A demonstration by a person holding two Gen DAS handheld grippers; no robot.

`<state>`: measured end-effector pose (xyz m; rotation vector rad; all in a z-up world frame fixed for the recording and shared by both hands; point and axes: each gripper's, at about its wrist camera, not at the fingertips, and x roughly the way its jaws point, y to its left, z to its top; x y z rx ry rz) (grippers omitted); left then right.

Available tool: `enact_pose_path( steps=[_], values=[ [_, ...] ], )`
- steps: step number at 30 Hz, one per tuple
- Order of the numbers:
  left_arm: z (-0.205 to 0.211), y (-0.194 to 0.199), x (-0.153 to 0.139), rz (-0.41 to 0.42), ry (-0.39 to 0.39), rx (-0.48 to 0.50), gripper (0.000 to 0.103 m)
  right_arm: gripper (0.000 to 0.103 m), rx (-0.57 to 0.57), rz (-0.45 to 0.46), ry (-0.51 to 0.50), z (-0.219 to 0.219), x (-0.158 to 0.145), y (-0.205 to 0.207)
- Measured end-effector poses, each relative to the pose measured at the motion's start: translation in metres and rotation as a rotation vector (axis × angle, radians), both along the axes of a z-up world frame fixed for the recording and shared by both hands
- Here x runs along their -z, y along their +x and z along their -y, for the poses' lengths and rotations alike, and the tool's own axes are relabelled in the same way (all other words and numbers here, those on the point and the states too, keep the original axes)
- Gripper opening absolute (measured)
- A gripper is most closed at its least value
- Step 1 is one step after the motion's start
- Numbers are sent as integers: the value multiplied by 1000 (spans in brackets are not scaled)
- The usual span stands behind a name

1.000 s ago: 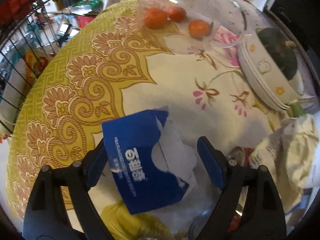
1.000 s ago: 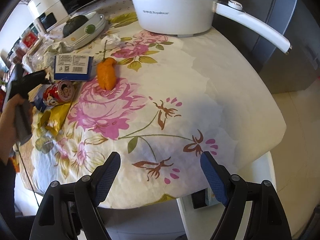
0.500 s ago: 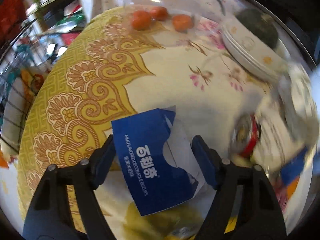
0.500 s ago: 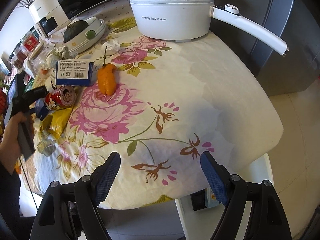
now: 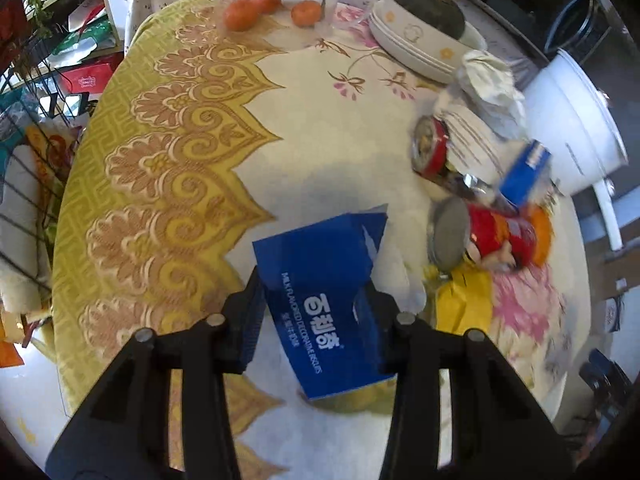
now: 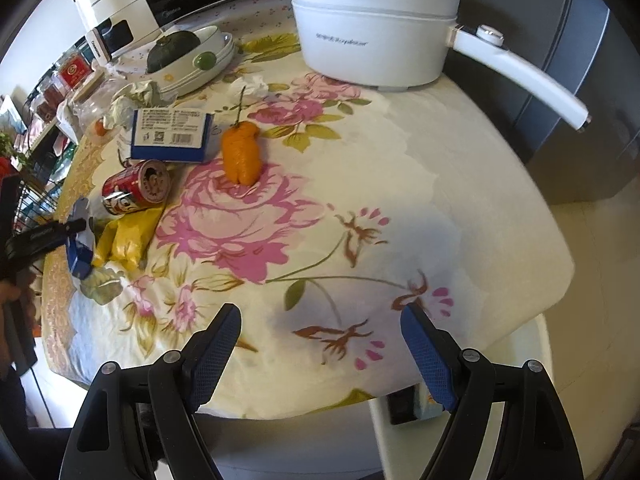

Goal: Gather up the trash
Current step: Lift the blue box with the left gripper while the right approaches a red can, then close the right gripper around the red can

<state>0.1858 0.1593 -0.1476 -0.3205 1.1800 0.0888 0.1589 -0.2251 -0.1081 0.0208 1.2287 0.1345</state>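
My left gripper (image 5: 316,312) has the torn blue biscuit box (image 5: 320,296) between its jaws, which are closing on it; both pads lie against the box's sides, so I read it as gripped. The box sits tilted, its ripped-open end pointing away from me, over the table (image 5: 320,132) where the yellow patterned border of the cloth meets the pale floral part. Just right of it lies a yellow wrapper (image 5: 464,300), and beyond that a red can (image 5: 500,236) on its side. A second red can (image 5: 432,148), another blue box (image 5: 524,176) and crumpled white paper (image 5: 492,88) lie farther off, near a stack of bowls (image 5: 416,40). My right gripper (image 6: 320,344) hangs wide open with nothing in it over the near edge of the table. From there I see an orange pepper (image 6: 242,152) beside the blue box and a white pot (image 6: 372,40) at the far side.
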Motion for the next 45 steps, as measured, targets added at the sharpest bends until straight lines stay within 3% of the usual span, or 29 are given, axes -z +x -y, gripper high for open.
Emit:
enact_pose_path(
  steps=[9, 15, 21, 26, 35, 45],
  values=[
    [-6, -19, -23, 55, -30, 31, 44, 84, 4, 34, -6, -37, -1, 2],
    [-16, -20, -27, 57, -9, 84, 44, 84, -20, 91, 58, -106, -10, 36],
    [-34, -25, -16, 24, 12, 88, 44, 85, -51, 113, 82, -171, 4, 62],
    [-37, -27, -22, 42, 62, 119, 44, 85, -74, 125, 72, -211, 20, 78],
    [-44, -26, -17, 33, 38, 104, 44, 89, -15, 125, 48, -225, 40, 96],
    [-48, -23, -14, 18, 24, 81, 44, 96, 98, 102, 84, -231, 37, 105]
  ],
)
